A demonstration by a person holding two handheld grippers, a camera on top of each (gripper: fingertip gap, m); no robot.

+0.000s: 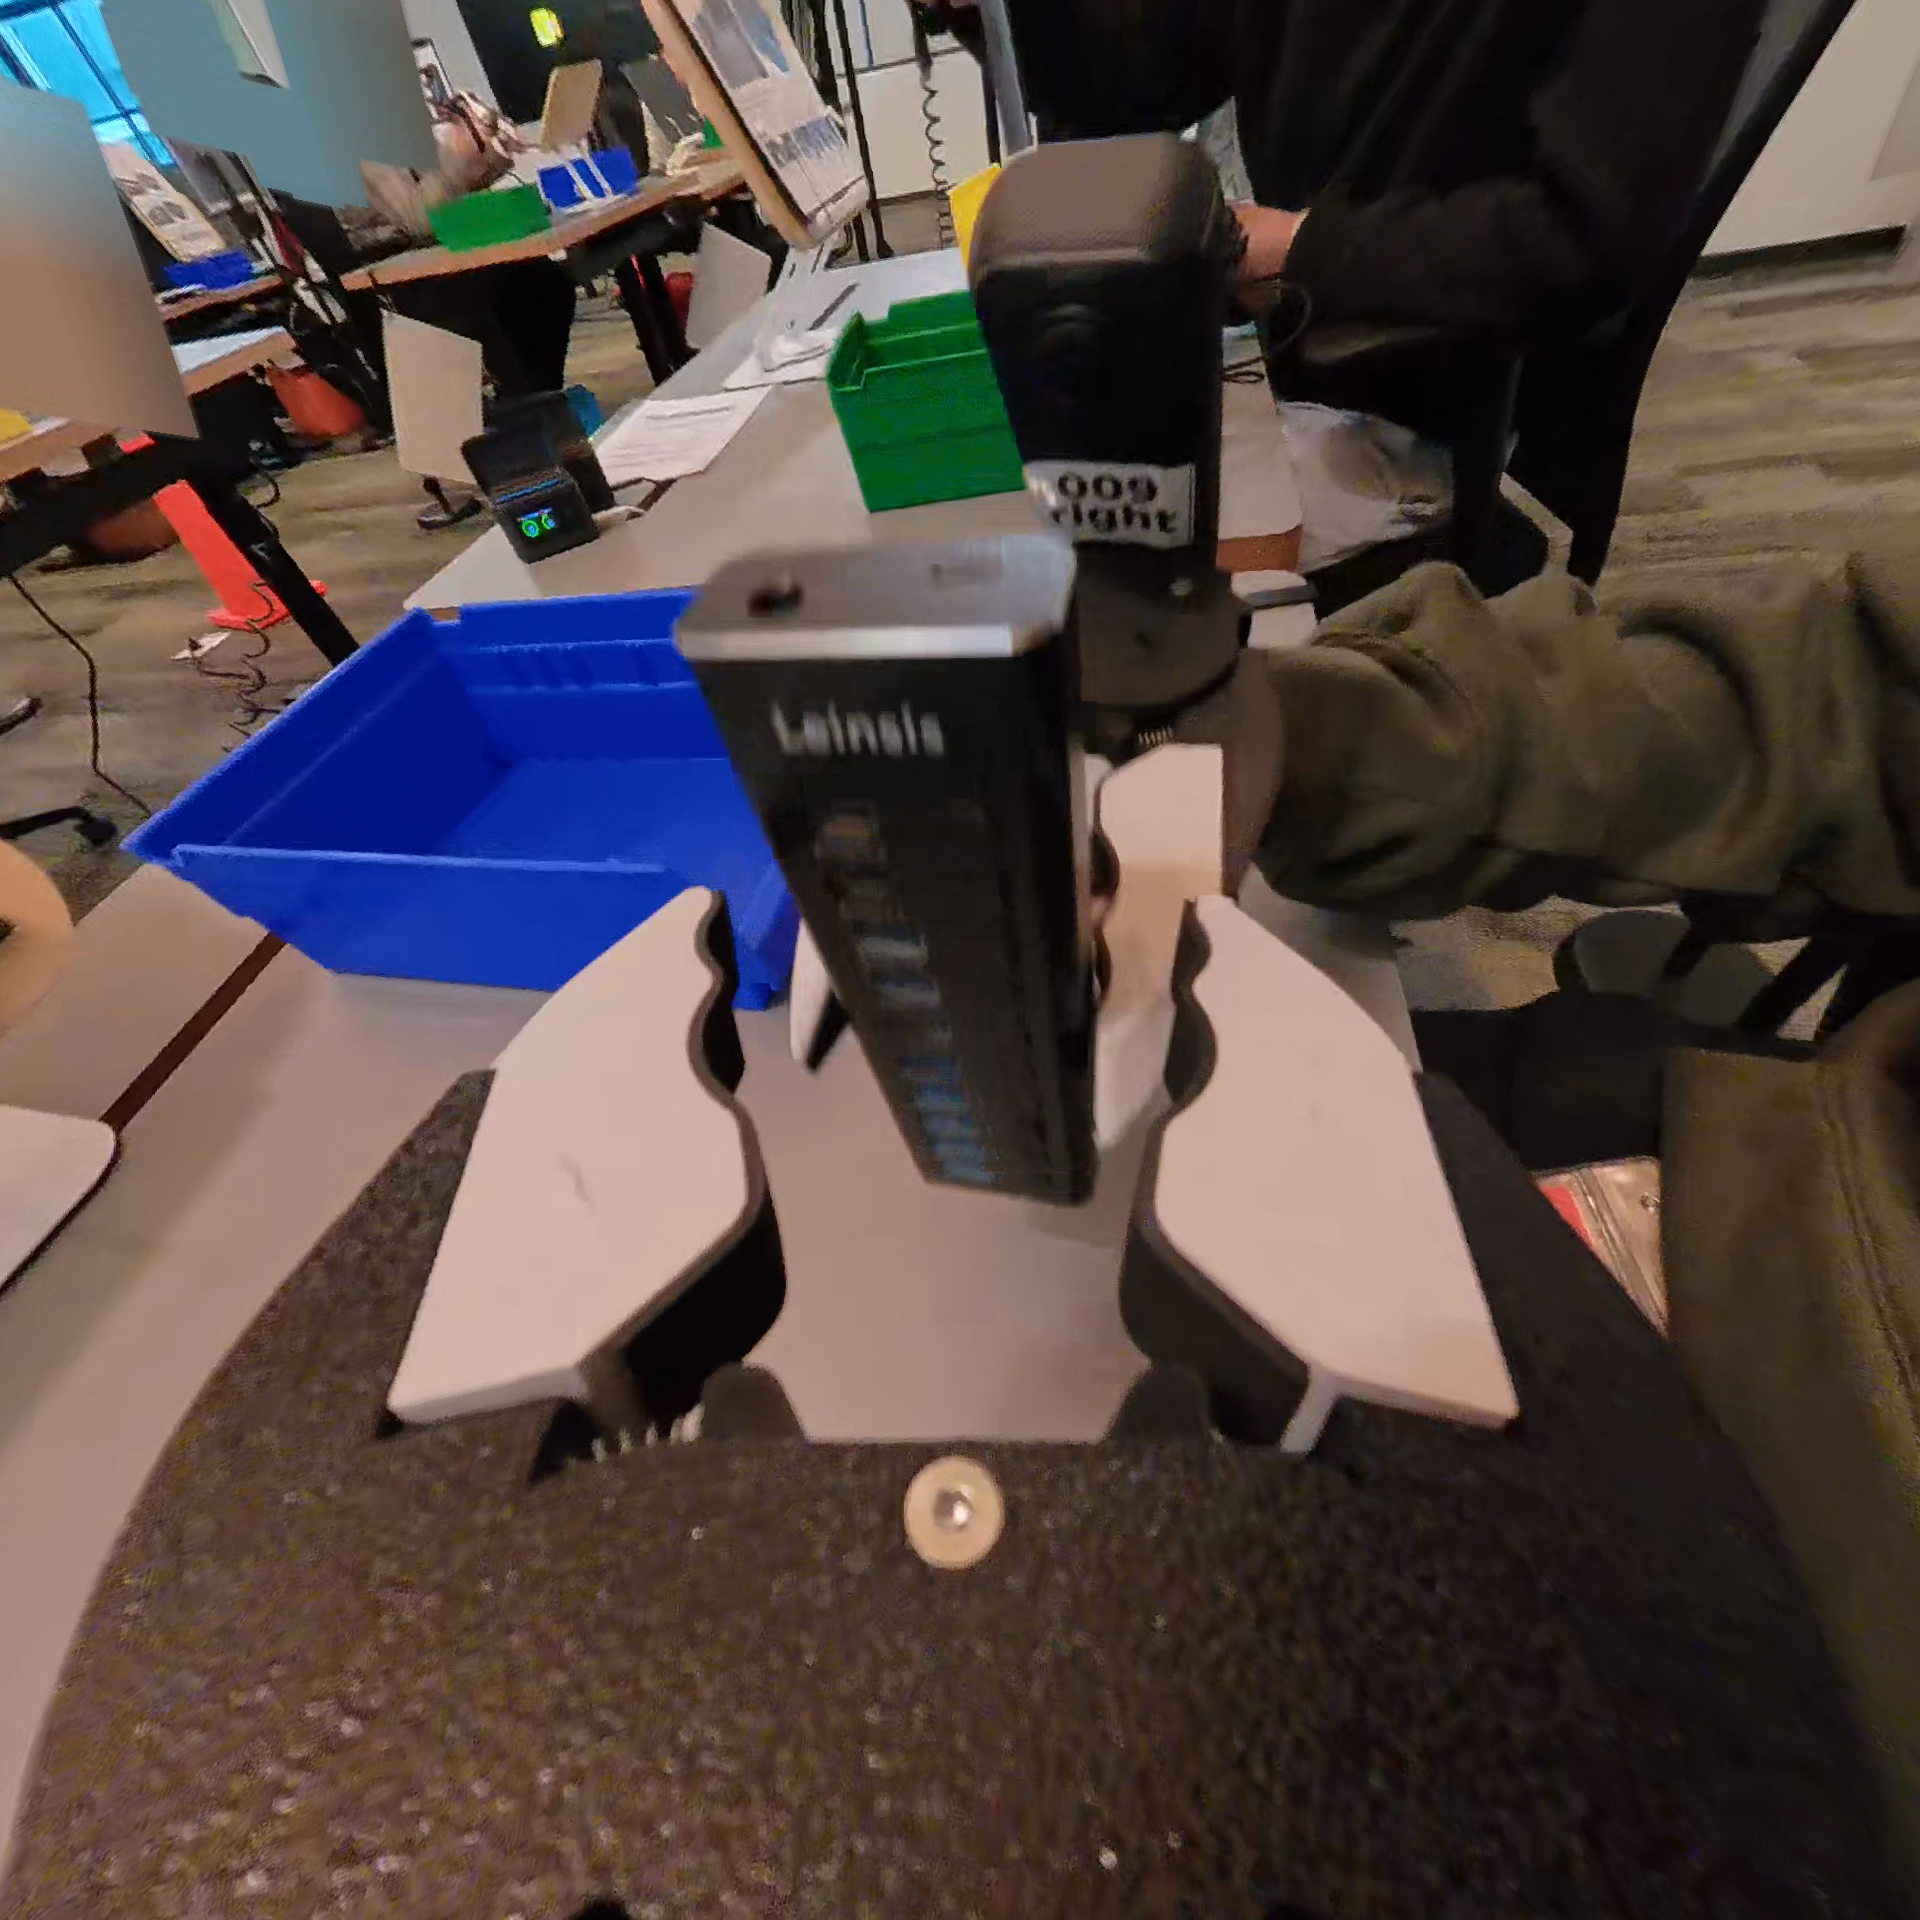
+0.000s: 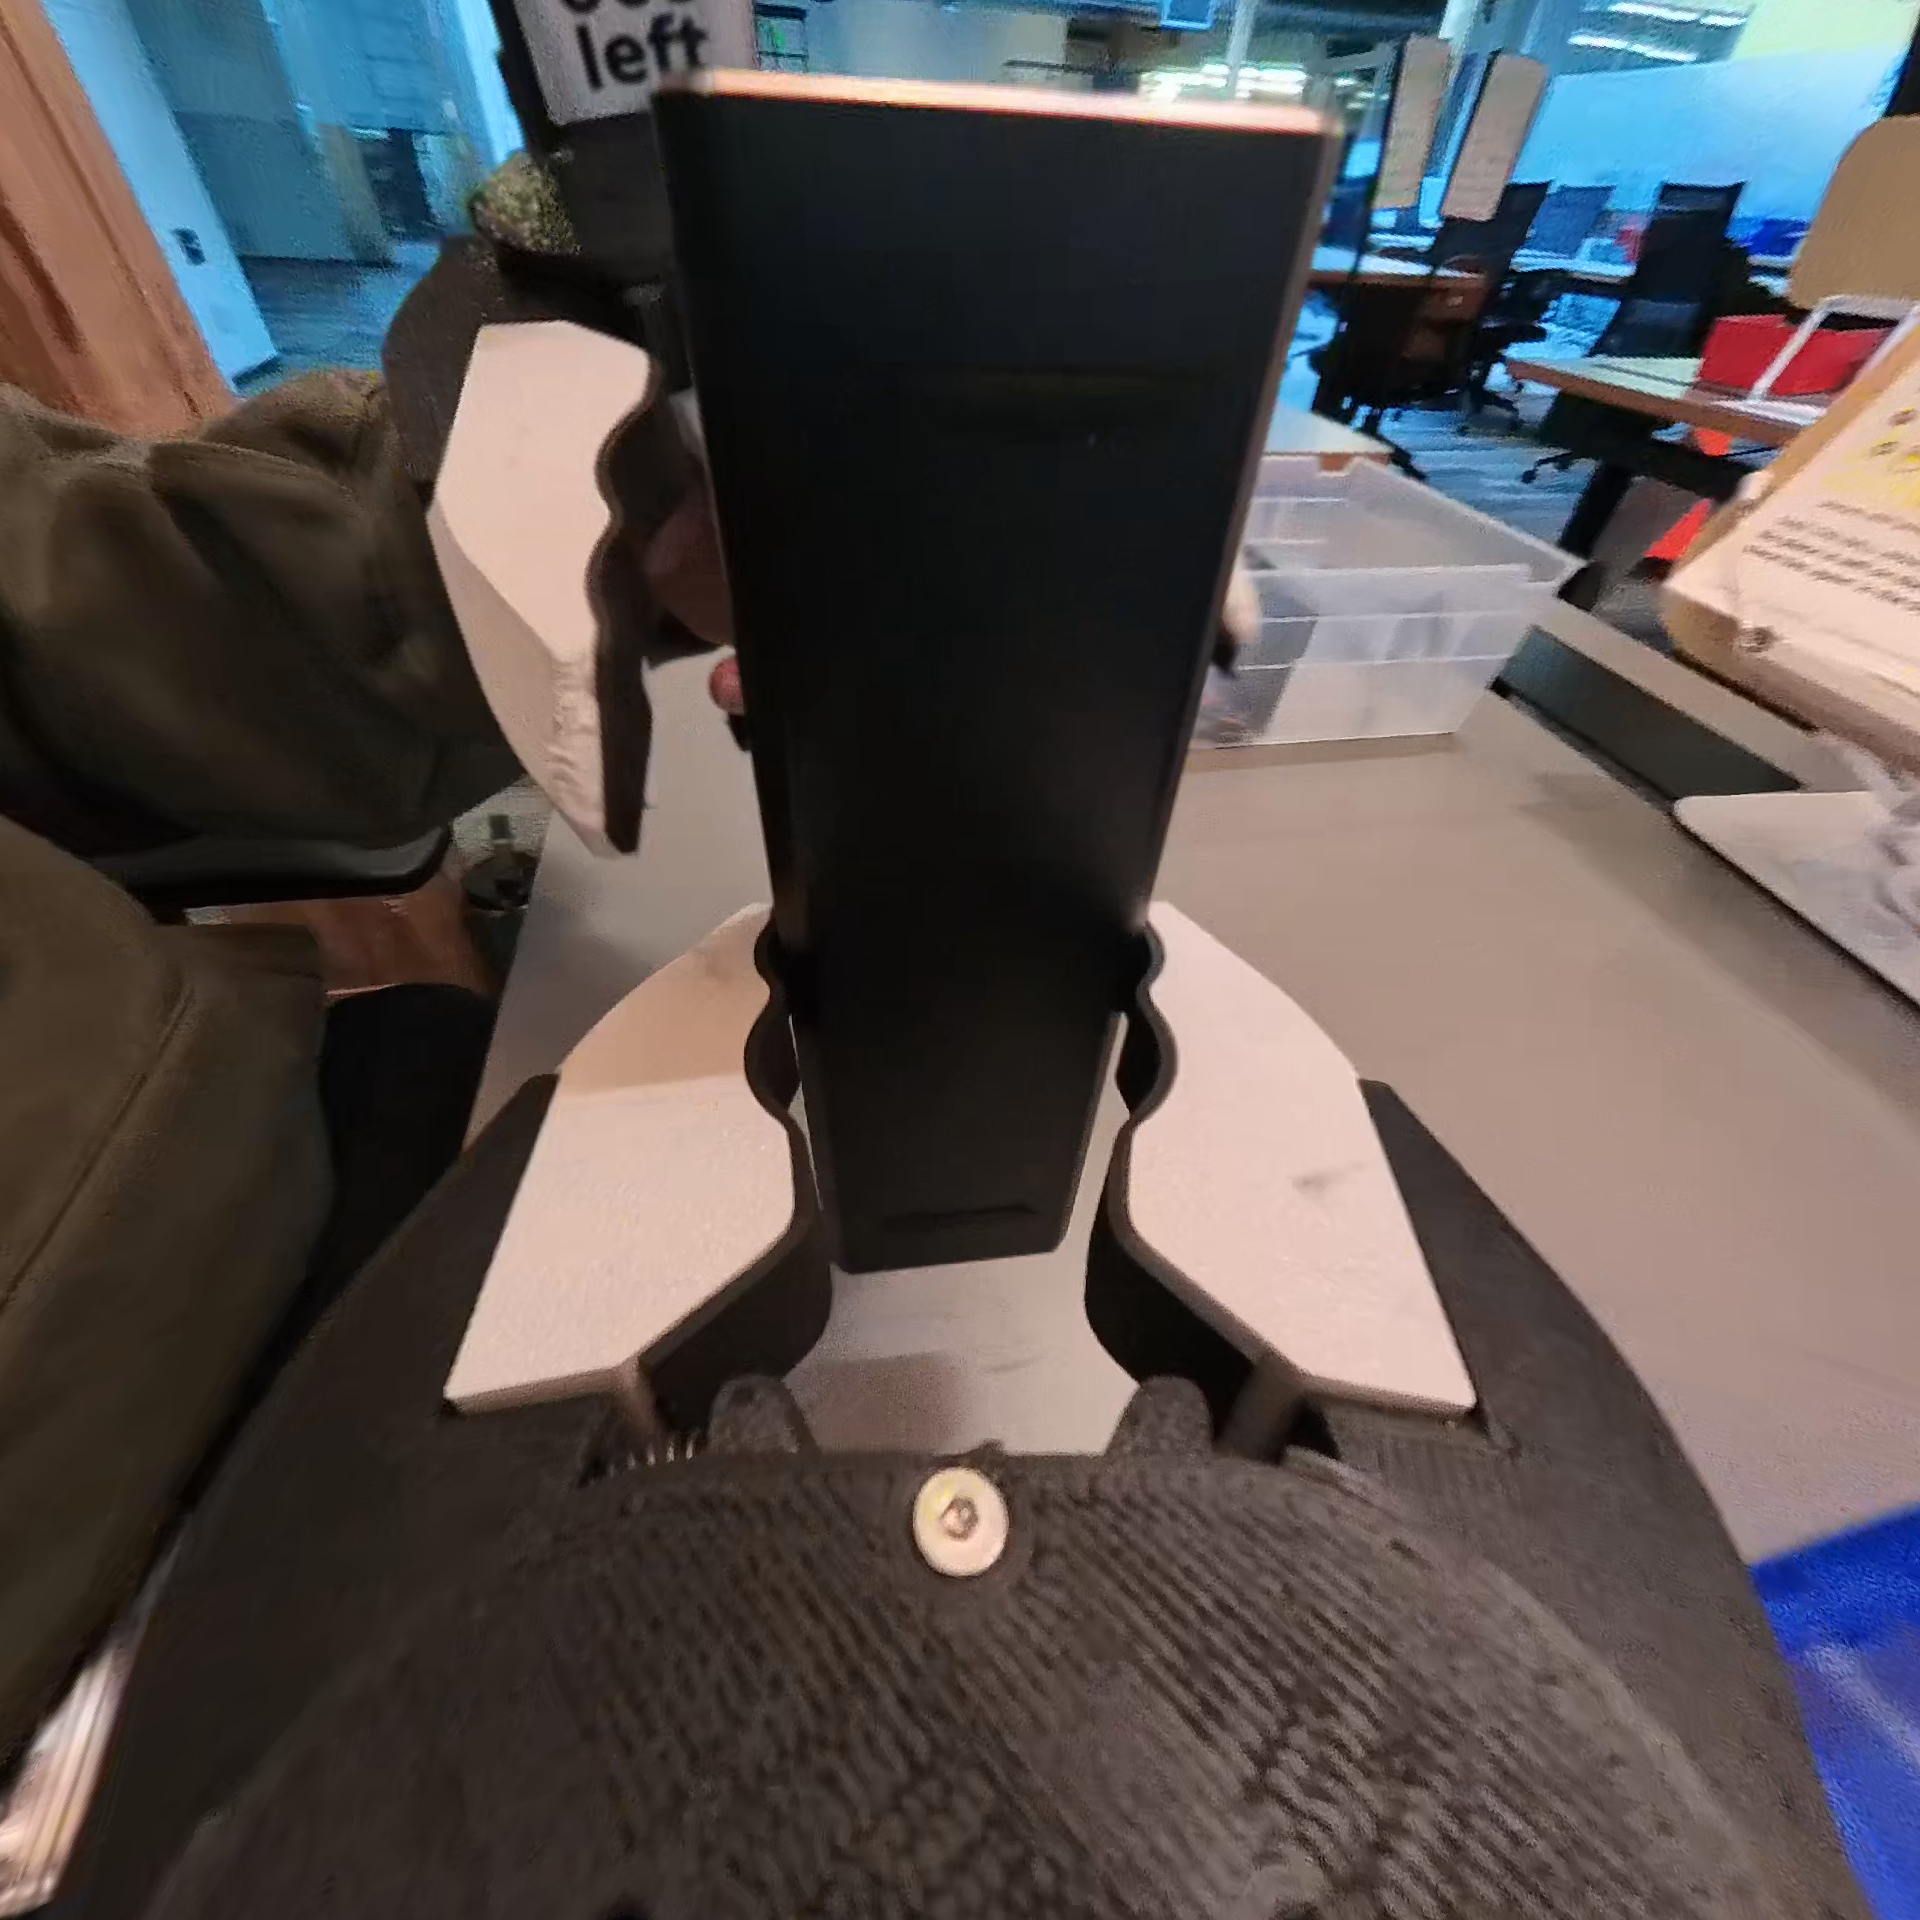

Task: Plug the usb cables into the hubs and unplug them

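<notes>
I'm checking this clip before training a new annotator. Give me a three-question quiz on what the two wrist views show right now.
1. True or false: the right gripper is shut on the USB hub.
2. Which stands closest behind the hub in the left wrist view? A) blue bin B) a red bin C) a laptop
3. Fill in: the left gripper is ____, its fingers either side of the hub without touching it.

Key: 1 true; 2 A; 3 open. No cable shows in either view, and the hub is held upright above the grey table.
</notes>
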